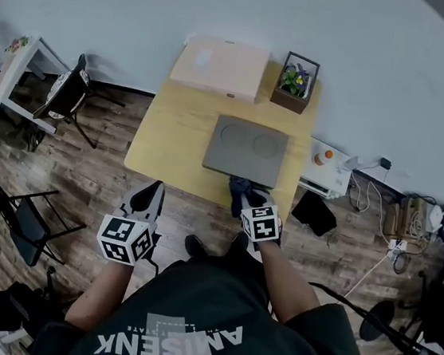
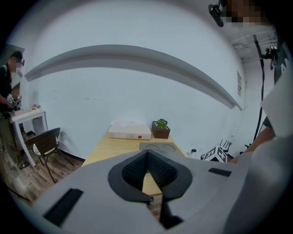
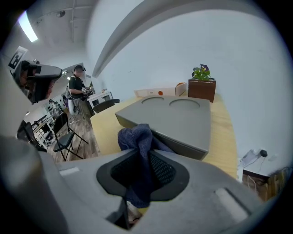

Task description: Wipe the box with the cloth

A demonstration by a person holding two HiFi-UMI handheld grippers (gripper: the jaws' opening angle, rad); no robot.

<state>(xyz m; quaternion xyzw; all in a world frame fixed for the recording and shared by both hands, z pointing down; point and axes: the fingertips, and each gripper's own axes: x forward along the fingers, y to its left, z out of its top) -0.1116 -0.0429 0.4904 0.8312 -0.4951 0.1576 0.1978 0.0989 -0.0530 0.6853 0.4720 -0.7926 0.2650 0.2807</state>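
Wiping starts at the near edge of the grey box (image 1: 246,149), which lies flat on the table (image 1: 167,146) directly ahead of the right tongs (image 1: 251,199). The right tongs are clamped on the dark blue cloth (image 3: 136,139). The cloth bunches past the tips and hangs below them, just at the box's near corner; contact with the box cannot be confirmed. The left tongs (image 1: 153,193) are closed on nothing. They are held off the table's near edge, left of the right tongs and well apart from the box.

Recommended method: lower the bunched cloth flat onto the lid and press lightly. Stroke away from the tongs in overlapping passes, working through the two round recesses (image 1: 233,134). Brace the box with the left tongs if it slides.

Clearance: bare tabletop lies to the left of the box. Beyond the box stand a pale box (image 1: 219,68) and a planter (image 1: 295,83), so end each stroke short of them. On the right the box sits near the table edge, leaving little room.
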